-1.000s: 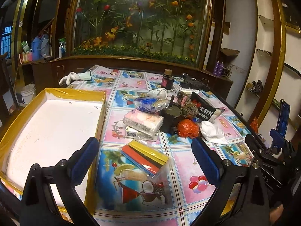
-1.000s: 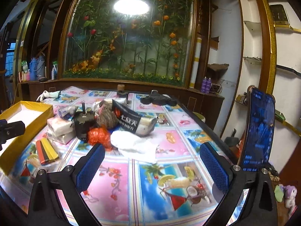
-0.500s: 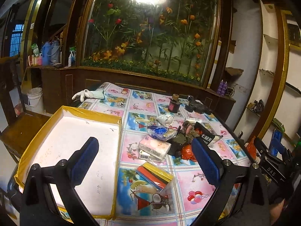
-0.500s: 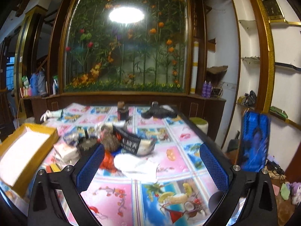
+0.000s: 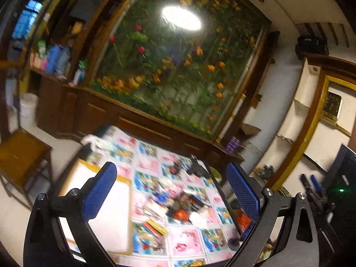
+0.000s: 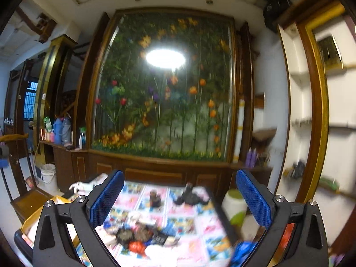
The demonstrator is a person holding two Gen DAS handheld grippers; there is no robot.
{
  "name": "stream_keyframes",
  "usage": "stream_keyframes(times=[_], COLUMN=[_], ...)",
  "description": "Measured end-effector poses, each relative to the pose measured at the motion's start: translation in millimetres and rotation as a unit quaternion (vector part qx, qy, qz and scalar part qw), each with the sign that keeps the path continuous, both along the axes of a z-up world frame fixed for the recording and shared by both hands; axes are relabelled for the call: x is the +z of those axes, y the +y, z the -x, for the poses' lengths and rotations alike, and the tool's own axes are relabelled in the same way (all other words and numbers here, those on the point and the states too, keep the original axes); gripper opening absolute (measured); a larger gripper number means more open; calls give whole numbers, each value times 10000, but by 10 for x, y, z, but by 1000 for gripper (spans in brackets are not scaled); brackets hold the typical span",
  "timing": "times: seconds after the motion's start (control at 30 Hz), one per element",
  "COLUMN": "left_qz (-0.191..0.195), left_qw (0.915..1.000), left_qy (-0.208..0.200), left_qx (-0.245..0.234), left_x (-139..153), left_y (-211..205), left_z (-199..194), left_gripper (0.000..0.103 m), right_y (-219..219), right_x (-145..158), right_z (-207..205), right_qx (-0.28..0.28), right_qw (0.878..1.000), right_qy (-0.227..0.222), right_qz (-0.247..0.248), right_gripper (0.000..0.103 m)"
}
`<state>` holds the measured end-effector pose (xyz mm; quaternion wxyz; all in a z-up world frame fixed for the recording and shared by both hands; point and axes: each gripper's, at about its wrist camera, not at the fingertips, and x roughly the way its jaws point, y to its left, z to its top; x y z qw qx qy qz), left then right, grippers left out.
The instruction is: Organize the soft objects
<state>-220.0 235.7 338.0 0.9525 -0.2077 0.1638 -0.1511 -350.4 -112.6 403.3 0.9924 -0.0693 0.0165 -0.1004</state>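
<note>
On the left, the yellow-rimmed tray [image 5: 124,179] with a white inside lies on the bench [image 5: 184,242], its long axis running from the near edge toward the far end; in the right wrist view only its near corner [image 6: 35,219] shows. The left tool [image 5: 171,197] hangs high above the bench with its blue-padded fingers [image 5: 100,192] spread wide and nothing between them, its view tilted. Just right of the tray, a flat packet with red and yellow stripes [image 5: 154,228] lies with its long side slanting toward the near right. Beyond it sits the pile of soft things [image 5: 184,207] in the middle of the picture-printed cloth, too blurred to tell piece by piece: an orange crumpled lump [image 5: 180,214], a white wad [image 5: 198,218] touching it on the right, dark pieces behind. In the right wrist view the same pile [image 6: 142,235] lies between the fingers of the right tool [image 6: 179,200], which is also open wide and empty, held well above the bench. A white glove [image 5: 92,140] lies at the far left corner. Farther back a dark jar [image 6: 155,198] stands upright, and a black device [image 6: 191,197] sits near it on the right.
</note>
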Motion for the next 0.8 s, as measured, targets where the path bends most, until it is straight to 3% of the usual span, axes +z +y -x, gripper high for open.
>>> stream_keyframes(times=[0.07, 0.17, 0.23, 0.27, 0.33, 0.43, 0.5, 0.53, 0.57, 0.6, 0.63, 0.67, 0.73, 0.8], left_qz=[-311, -833, -1382, -1643, -2237, -2761, -3049, -3144, -3243, -3333, -3380, -3370, -3305, -3284], left_qw=[9985, 9862, 9615, 9424, 8840, 7878, 7176, 6890, 6659, 6570, 6575, 6676, 7068, 7542], left_qy=[-261, -617, -827, -921, -1041, -1017, -1060, -1090, -1123, -1116, -1076, -1040, -1056, -1061], left_qx=[379, 1289, 2226, 2765, 3972, 5411, 6171, 6438, 6624, 6670, 6647, 6557, 6165, 5587], left_x=[358, 872, 1265, 1432, 1799, 2132, 2240, 2259, 2265, 2253, 2221, 2160, 1999, 1754], left_y=[141, 403, 598, 697, 947, 1308, 1515, 1582, 1644, 1686, 1715, 1732, 1714, 1619], left_z=[185, 459, 626, 699, 833, 1005, 1159, 1241, 1332, 1393, 1448, 1492, 1541, 1587], left_gripper=[100, 100, 100, 100, 100, 100, 100, 100, 100, 100, 100, 100, 100, 100], right_y=[-35, -193, -306, -377, -487, -620, -687, -724, -752, -747, -753, -721, -638, -535], right_x=[310, 743, 1052, 1233, 1570, 1985, 2169, 2255, 2331, 2387, 2437, 2479, 2482, 2361], right_z=[249, 436, 553, 618, 777, 990, 1136, 1246, 1372, 1462, 1556, 1654, 1768, 1796], right_qx=[4, 19, -240, -430, -842, -1597, -1954, -2046, -2136, -2236, -2383, -2565, -2757, -2593], right_qw=[9997, 9998, 9990, 9982, 9946, 9832, 9758, 9736, 9713, 9687, 9648, 9596, 9536, 9599], right_qy=[-154, -168, -330, -390, -560, -793, -884, -923, -968, -998, -1013, -1040, -1074, -948], right_qz=[166, 122, 159, 179, 211, 389, 431, 409, 390, 403, 452, 500, 557, 490], right_gripper=[103, 103, 103, 103, 103, 103, 103, 103, 103, 103, 103, 103, 103, 103])
